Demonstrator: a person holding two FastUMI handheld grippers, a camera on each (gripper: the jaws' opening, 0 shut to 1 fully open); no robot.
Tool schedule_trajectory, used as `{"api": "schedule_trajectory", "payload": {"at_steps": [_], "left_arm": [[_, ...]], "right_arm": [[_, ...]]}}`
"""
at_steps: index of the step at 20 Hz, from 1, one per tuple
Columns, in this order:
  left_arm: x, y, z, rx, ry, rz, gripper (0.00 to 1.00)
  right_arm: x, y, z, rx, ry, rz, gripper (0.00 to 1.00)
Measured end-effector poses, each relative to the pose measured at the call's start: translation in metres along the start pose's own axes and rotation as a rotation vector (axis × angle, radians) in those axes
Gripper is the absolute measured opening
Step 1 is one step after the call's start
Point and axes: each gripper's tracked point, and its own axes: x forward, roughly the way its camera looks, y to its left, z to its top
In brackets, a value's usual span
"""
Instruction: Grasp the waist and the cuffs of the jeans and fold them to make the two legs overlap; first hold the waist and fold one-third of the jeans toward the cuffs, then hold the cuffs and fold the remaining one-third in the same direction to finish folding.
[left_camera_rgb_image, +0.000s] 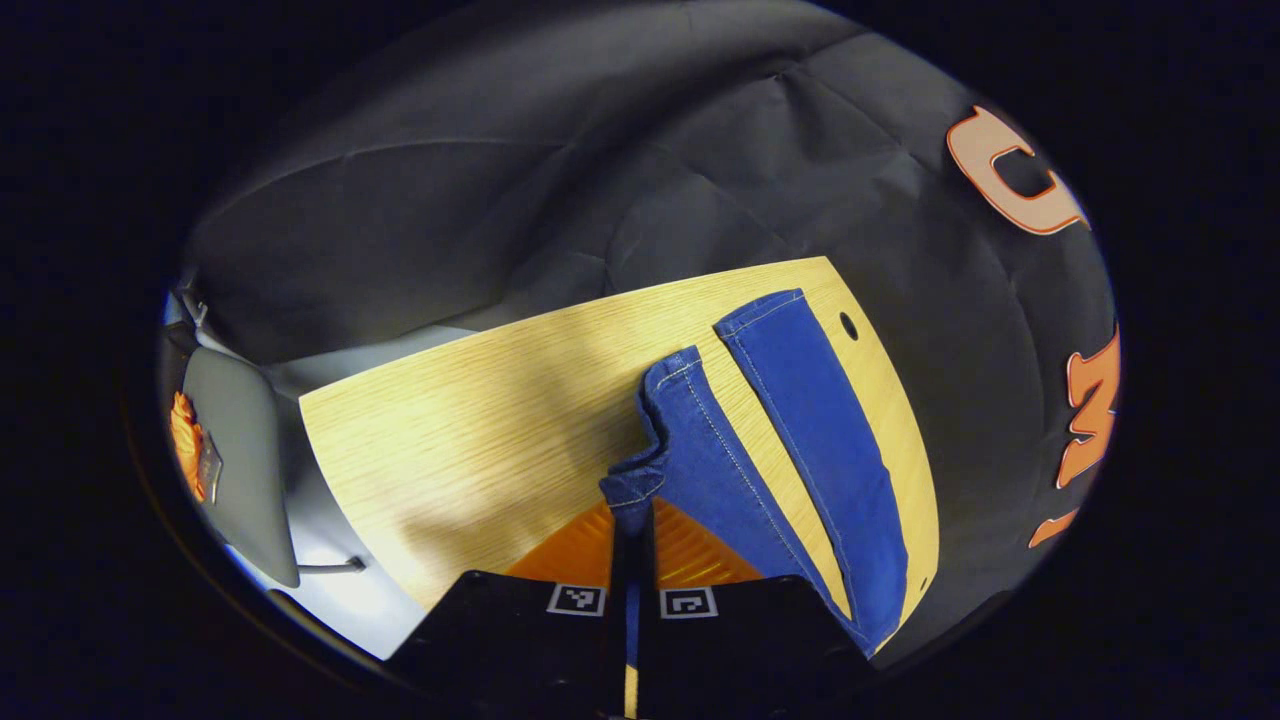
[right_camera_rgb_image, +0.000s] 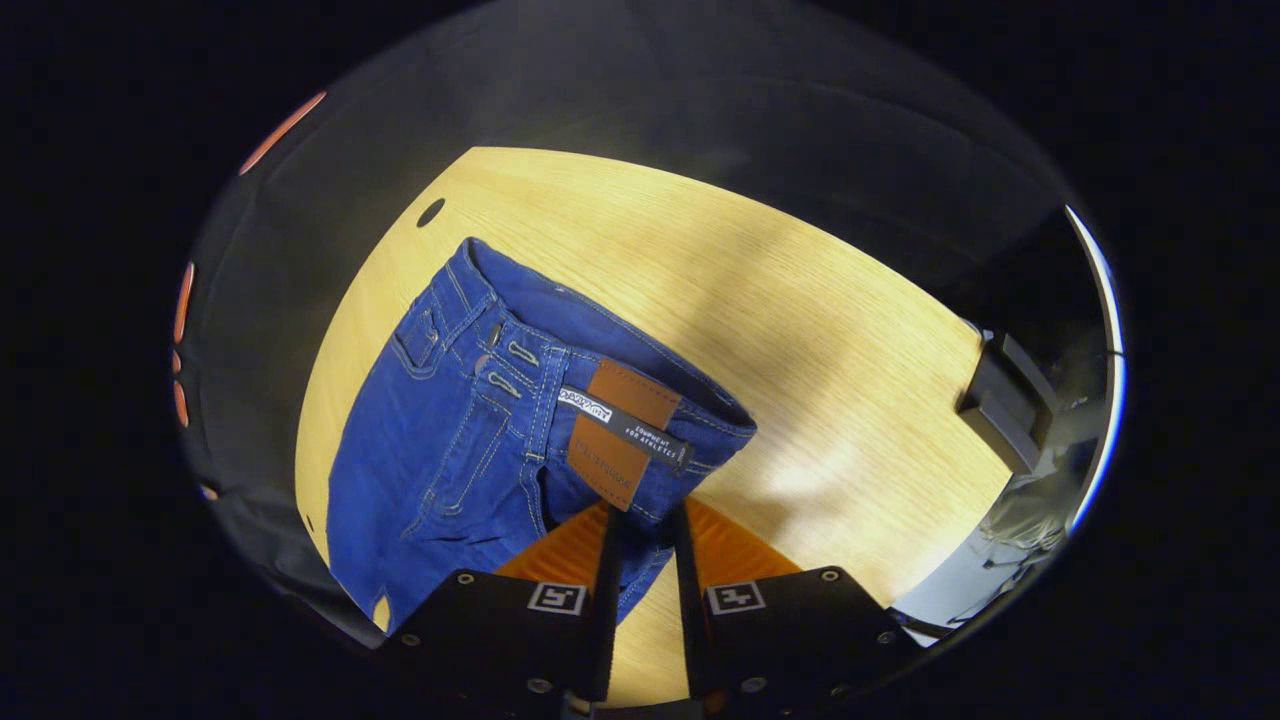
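I see the desk (left_camera_rgb_image: 480, 420) carrying the jeans (right_camera_rgb_image: 450, 430), which lie with their legs still apart, one cuff (left_camera_rgb_image: 760, 310) resting flat at the far edge of the desk near its cable hole (left_camera_rgb_image: 848, 326). My left hand-held gripper (left_camera_rgb_image: 630, 520) is clamped on the nearer cuff (left_camera_rgb_image: 635, 485), bunching and lifting it off the desk, I judge so that this leg can be carried over the other. My right hand-held gripper (right_camera_rgb_image: 640, 530) pinches the waist (right_camera_rgb_image: 620, 400) just below the leather patch (right_camera_rgb_image: 620, 430), likely so both ends travel together.
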Motion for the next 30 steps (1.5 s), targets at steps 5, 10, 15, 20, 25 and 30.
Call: {"api": "schedule_trajectory", "payload": {"at_steps": [5, 10, 15, 20, 25, 30], "left_arm": [[-0.013, -0.012, -0.001, 0.011, -0.02, 0.022, 0.05], [-0.028, -0.042, 0.007, 0.01, -0.052, -0.045, 0.05], [-0.028, -0.063, 0.033, -0.028, -0.037, -0.124, 0.05], [-0.012, -0.09, 0.068, -0.019, -0.004, -0.201, 0.05], [0.012, -0.116, 0.089, 0.016, 0.086, -0.21, 0.05], [0.03, -0.146, 0.111, 0.046, 0.119, -0.239, 0.05]], "right_arm": [[-0.003, 0.007, 0.002, 0.04, 0.04, 0.074, 0.18], [-0.013, 0.019, 0.009, 0.156, 0.046, 0.22, 0.08], [-0.045, 0.043, 0.024, 0.247, -0.041, 0.306, 0.08], [-0.056, 0.09, 0.039, 0.293, -0.096, 0.338, 0.07], [-0.06, 0.117, 0.052, 0.349, -0.136, 0.318, 0.07], [-0.07, 0.138, 0.068, 0.412, -0.174, 0.331, 0.07]]}}
